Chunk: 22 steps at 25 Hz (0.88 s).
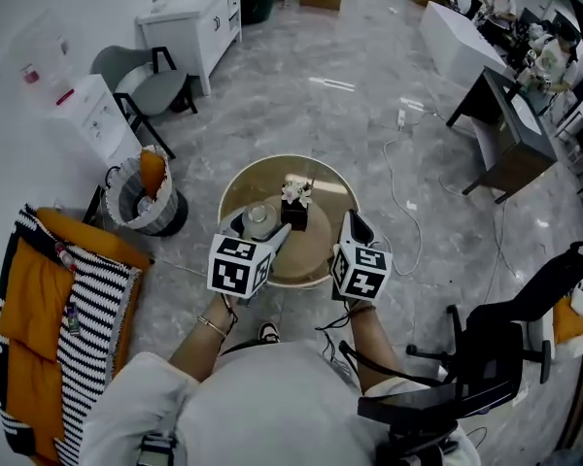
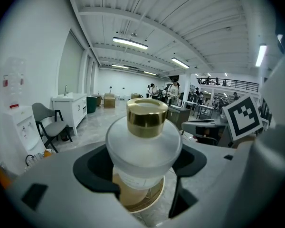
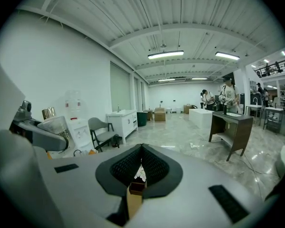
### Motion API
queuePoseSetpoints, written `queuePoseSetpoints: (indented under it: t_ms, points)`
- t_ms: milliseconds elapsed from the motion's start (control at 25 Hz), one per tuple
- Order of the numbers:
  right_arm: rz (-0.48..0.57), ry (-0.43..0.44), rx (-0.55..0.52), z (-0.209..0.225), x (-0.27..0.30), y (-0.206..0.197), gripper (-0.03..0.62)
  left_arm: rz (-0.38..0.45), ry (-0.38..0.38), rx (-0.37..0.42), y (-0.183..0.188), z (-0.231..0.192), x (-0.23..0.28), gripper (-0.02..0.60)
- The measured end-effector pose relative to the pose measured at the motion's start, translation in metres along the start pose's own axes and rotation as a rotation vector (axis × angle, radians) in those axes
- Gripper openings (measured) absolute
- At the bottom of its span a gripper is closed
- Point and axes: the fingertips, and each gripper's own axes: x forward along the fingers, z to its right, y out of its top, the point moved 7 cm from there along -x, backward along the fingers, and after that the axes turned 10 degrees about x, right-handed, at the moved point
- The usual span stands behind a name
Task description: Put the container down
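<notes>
A frosted glass container (image 1: pixel 259 219) with a gold cap is held upright over the left part of the round gold-rimmed table (image 1: pixel 323 171). My left gripper (image 1: pixel 257 225) is shut on it. In the left gripper view the container (image 2: pixel 143 141) fills the space between the jaws, with the table top (image 2: pixel 145 201) just below it. My right gripper (image 1: pixel 351 223) hovers at the table's right edge, shut with nothing in it. Its camera looks over the closed jaws (image 3: pixel 141 167) at a small dark box with white flowers (image 3: pixel 136 183), which stands mid-table (image 1: pixel 294 200).
A wastebasket (image 1: pixel 146 197) stands left of the table. A chair draped in orange and striped cloth (image 1: pixel 63 309) is further left. A black office chair (image 1: pixel 505 348) is at the right. A white cable (image 1: pixel 398 183) trails over the marble floor beyond the table.
</notes>
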Motion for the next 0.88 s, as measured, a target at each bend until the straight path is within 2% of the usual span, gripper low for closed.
queuePoseSetpoints:
  t_ms: [280, 560, 880]
  points:
    - [-0.071, -0.018, 0.0, 0.007, 0.039, -0.006, 0.023, -0.001, -0.041, -0.012, 0.007, -0.019, 0.037, 0.337]
    - [-0.114, 0.034, -0.014, 0.01, 0.069, -0.001, 0.023, -0.023, -0.026, 0.0, 0.012, -0.015, 0.052, 0.337]
    - [-0.196, 0.054, -0.028, 0.025, 0.087, -0.016, 0.023, -0.094, -0.022, -0.06, -0.012, -0.004, 0.07, 0.337]
